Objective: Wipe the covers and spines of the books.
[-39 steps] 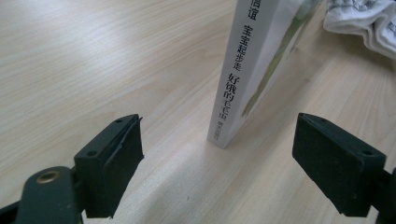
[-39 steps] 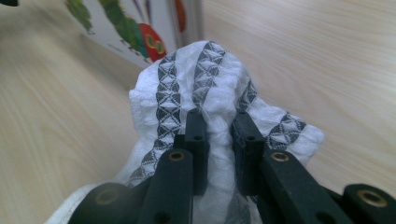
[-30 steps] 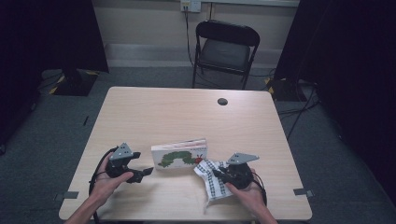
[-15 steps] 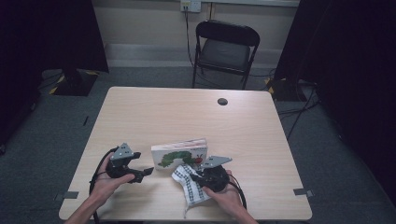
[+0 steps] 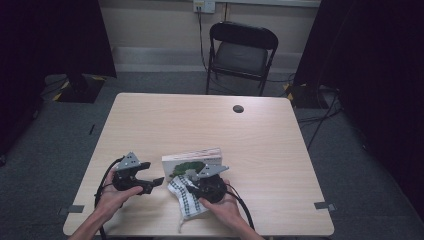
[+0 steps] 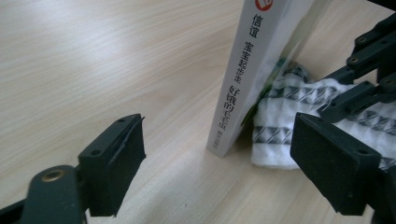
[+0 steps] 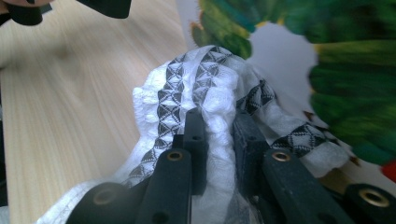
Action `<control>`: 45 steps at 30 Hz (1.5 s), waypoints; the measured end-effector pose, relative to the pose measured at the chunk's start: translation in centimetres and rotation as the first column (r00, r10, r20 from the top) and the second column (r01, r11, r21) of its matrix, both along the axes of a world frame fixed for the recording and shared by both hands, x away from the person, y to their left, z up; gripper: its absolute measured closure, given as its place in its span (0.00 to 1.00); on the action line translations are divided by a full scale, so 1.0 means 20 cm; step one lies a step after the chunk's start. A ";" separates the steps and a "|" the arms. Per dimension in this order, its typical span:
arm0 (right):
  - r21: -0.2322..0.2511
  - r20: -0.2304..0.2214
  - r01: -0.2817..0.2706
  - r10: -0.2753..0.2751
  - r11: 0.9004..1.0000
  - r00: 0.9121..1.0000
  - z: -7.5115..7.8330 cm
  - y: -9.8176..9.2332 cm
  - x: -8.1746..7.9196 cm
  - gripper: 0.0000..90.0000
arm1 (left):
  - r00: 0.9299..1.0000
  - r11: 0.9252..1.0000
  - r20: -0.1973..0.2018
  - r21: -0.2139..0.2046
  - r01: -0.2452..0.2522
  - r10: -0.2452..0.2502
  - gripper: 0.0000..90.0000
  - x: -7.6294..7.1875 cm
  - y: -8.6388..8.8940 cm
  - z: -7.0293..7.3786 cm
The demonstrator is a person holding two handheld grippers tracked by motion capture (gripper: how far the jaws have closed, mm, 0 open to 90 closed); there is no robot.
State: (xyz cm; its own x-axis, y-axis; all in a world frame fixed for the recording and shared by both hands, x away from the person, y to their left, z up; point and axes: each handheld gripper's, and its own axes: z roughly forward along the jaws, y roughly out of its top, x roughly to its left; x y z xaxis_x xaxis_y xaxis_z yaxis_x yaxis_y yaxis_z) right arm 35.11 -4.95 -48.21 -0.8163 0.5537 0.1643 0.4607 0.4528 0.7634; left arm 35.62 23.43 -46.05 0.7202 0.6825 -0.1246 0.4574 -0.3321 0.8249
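Observation:
A picture book [image 5: 192, 161] with a green caterpillar cover lies near the table's front edge. My right gripper [image 5: 194, 181] rests on its front left corner, shut on a white cloth with black triangle bands [image 5: 186, 200]. In the right gripper view the cloth [image 7: 205, 84] bunches between the jaws of the right gripper [image 7: 217, 122], over the cover [image 7: 327, 56]. My left gripper [image 5: 156, 181] sits on the table left of the book, open and empty. In the left gripper view, that gripper [image 6: 224, 170] frames the book's spine [image 6: 252, 79] and the cloth [image 6: 280, 121].
The wooden table [image 5: 260, 145] has a dark round grommet [image 5: 238, 108] near its far edge. A black folding chair [image 5: 241, 52] stands behind the table. Cables trail from both grippers toward the front edge.
My right gripper has moved left along the book's front edge, dragging the cloth with it, and now sits close to the left gripper. The left gripper has stayed in place.

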 end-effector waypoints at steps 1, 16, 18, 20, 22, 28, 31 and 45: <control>0.001 0.001 -0.004 0.004 1.000 1.000 0.00 0.01 0.00 0.87 | 1.000 1.000 0.000 0.000 0.004 -0.004 0.20 0.00 0.00 0.00; -0.010 0.002 -0.039 0.039 0.999 0.999 -0.06 0.11 -0.01 0.87 | 1.000 1.000 -0.011 0.022 0.015 -0.014 0.18 -0.01 0.00 0.00; -0.014 0.005 -0.043 0.043 0.999 0.999 -0.06 0.12 -0.01 0.86 | 1.000 1.000 -0.015 0.021 0.021 -0.021 0.18 -0.01 -0.01 0.00; -0.013 0.006 -0.046 0.046 0.999 0.999 -0.06 0.12 -0.01 0.86 | 1.000 0.999 -0.013 0.021 0.026 -0.026 0.18 -0.01 -0.01 0.00; -0.014 0.006 -0.045 0.045 0.999 0.999 -0.06 0.12 -0.01 0.84 | 0.999 0.999 -0.011 0.022 0.032 -0.032 0.18 -0.01 -0.01 0.00; -0.006 0.011 -0.052 0.052 0.999 0.999 -0.04 0.10 -0.02 0.75 | 0.999 0.999 -0.009 0.031 0.039 -0.039 0.22 -0.02 0.00 0.00; 0.010 0.016 -0.056 0.056 0.998 0.998 -0.02 0.08 -0.02 0.67 | 0.999 0.998 -0.013 0.039 0.049 -0.049 0.23 -0.02 -0.01 0.00; -0.011 0.004 -0.091 0.091 0.996 0.996 -0.01 0.02 -0.06 0.80 | 1.000 0.999 -0.006 0.035 0.030 -0.029 0.23 -0.02 0.00 0.00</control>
